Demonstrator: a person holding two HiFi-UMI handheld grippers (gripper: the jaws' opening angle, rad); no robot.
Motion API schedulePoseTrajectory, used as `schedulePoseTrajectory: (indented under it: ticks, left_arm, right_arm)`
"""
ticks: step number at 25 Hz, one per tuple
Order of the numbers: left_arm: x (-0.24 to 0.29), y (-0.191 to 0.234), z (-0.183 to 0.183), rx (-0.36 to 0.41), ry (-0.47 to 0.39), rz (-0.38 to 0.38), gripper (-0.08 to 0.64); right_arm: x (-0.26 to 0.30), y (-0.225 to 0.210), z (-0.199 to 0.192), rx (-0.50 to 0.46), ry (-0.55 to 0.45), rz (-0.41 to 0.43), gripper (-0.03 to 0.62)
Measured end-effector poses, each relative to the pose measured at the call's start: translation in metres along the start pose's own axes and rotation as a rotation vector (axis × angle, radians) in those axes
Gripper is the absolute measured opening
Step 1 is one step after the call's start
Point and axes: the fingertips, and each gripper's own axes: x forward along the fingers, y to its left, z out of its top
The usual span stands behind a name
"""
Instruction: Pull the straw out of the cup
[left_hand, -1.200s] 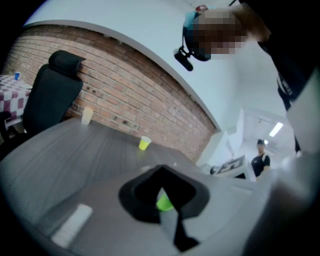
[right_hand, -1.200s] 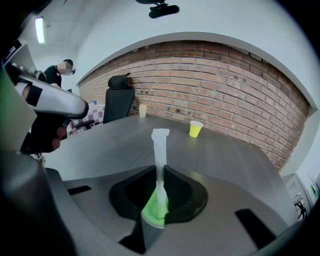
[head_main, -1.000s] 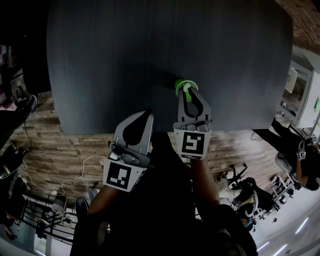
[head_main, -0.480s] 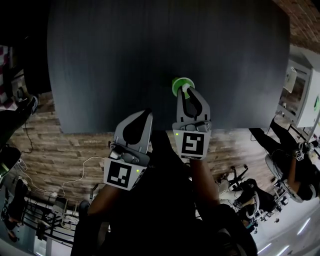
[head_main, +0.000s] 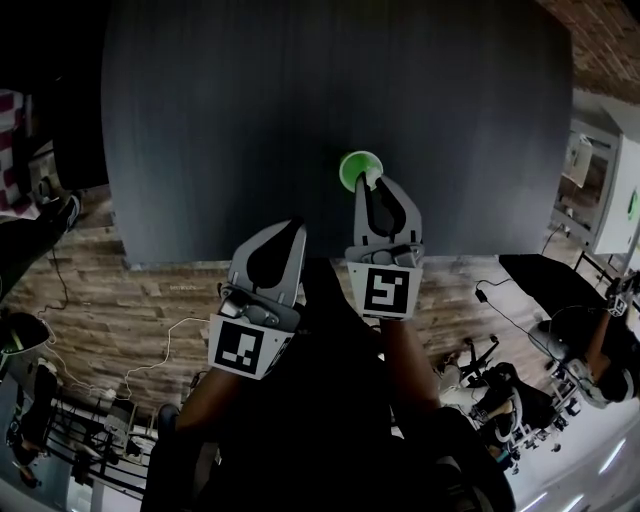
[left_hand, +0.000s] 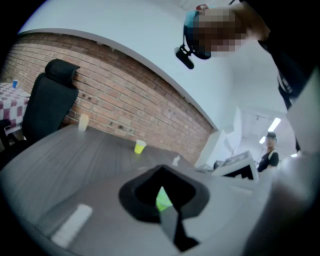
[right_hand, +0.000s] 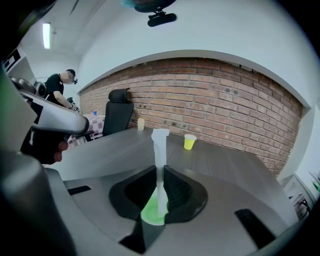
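A green cup (head_main: 354, 164) stands on the dark grey table (head_main: 230, 110) near its front edge. A white straw (right_hand: 160, 155) rises upright from the green cup (right_hand: 150, 214). My right gripper (right_hand: 160, 189) is shut on the straw partway up its stem. In the head view the right gripper (head_main: 372, 186) hangs just on my side of the cup, with the straw's top (head_main: 372, 178) at its tips. My left gripper (head_main: 292, 230) is shut on nothing at the table's near edge, to the left of the cup. Green shows past the left gripper (left_hand: 167, 210).
A yellow cup (right_hand: 189, 141) and a pale cup (right_hand: 141, 124) stand far back on the table near the brick wall (right_hand: 225, 115). A black office chair (right_hand: 119, 115) is at the far left corner. A person (right_hand: 60, 82) stands off to the left.
The right gripper with the straw has drawn slightly back from the cup, so the cup's whole rim now shows beyond its tips. The left gripper has stayed put.
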Motion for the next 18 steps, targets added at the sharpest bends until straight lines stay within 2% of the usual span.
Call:
schedulePoseTrajectory:
  ticks: [3, 18]
  left_arm:
    - [-0.005, -0.002, 0.006, 0.017, -0.034, -0.004, 0.004]
    - [-0.022, -0.030, 0.020, 0.034, -0.047, -0.006, 0.004]
  right_arm:
    - [-0.006, 0.002, 0.007, 0.002, -0.016, -0.005, 0.041]
    - [-0.043, -0.002, 0.031, -0.002, -0.099, -0.004, 0.041]
